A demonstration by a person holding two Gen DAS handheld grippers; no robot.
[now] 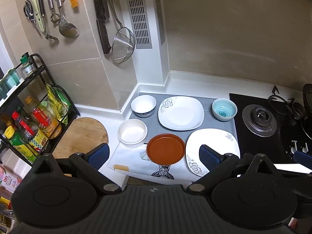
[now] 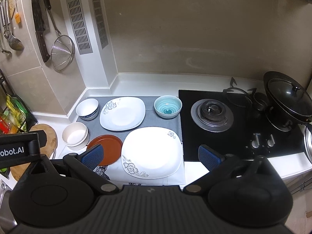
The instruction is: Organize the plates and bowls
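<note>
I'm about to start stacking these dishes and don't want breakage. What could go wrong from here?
1. The near white plate overhangs the grey mat toward the counter edge; a nudge might tip it off.
2. The brown plate lies close beside it, so open fingers could knock one while gripping the other.

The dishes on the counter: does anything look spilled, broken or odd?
Nothing spilled or broken. The brown plate and near square plate lie half off the grey mat, reaching onto a patterned cloth.
</note>
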